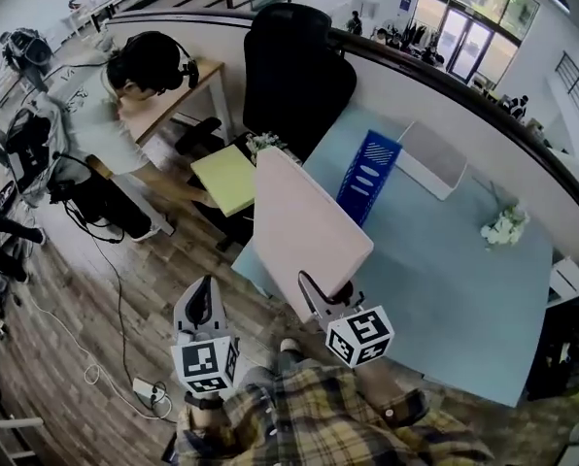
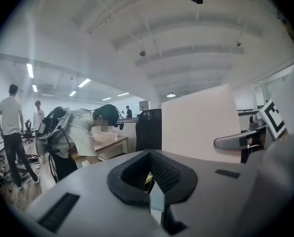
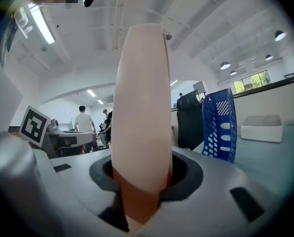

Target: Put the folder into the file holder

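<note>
A large pale pink folder point(image 1: 309, 226) stands on edge, tilted, above the near left corner of the light blue table point(image 1: 464, 289). My right gripper point(image 1: 316, 294) is shut on its lower edge, and in the right gripper view the folder point(image 3: 142, 107) rises straight out of the right gripper point(image 3: 142, 181). The blue mesh file holder point(image 1: 369, 176) stands upright on the table just beyond the folder, also seen as the file holder point(image 3: 218, 125) to the right. My left gripper point(image 1: 200, 304) hangs left of the table over the floor, shut and holding nothing point(image 2: 149, 181).
A black office chair point(image 1: 294, 76) stands behind the table's left end, with a yellow-green pad point(image 1: 226, 178) beside it. A person point(image 1: 124, 105) bends over a wooden desk at left. On the table are a white box point(image 1: 430, 158) and white flowers point(image 1: 503, 226).
</note>
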Demonstrator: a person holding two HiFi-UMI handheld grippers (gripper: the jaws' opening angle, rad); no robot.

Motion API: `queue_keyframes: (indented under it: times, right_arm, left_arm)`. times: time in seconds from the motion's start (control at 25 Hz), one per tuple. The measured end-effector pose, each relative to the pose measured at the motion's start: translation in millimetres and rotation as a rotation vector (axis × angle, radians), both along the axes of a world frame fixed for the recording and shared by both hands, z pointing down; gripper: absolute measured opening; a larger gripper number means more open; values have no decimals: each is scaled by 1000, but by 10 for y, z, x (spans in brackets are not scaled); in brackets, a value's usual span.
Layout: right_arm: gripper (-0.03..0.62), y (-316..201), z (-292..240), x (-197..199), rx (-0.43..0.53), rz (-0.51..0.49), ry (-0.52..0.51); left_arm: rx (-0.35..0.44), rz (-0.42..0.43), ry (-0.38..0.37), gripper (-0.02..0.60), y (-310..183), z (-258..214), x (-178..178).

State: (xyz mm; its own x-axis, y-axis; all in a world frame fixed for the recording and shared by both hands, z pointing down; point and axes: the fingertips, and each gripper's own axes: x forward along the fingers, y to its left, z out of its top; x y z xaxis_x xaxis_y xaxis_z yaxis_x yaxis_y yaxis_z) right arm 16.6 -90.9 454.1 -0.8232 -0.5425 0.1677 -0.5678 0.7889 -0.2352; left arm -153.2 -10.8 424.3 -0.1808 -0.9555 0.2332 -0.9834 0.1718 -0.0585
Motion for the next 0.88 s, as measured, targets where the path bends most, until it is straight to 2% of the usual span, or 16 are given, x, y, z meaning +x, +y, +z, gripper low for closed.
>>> queue_keyframes:
  times: [0.16, 0.44, 0.88]
  right_arm:
    - [163, -93, -19, 100, -15, 51, -18]
    - [163, -227, 22, 147, -25, 162, -24]
    - [163, -489, 16, -174, -20, 399, 15]
  left_arm:
    - [-8, 51, -1, -9, -223, 15, 46]
    - [1, 196, -3, -9, -723, 28, 82]
    - [8, 458, 22, -9, -1509, 7, -180]
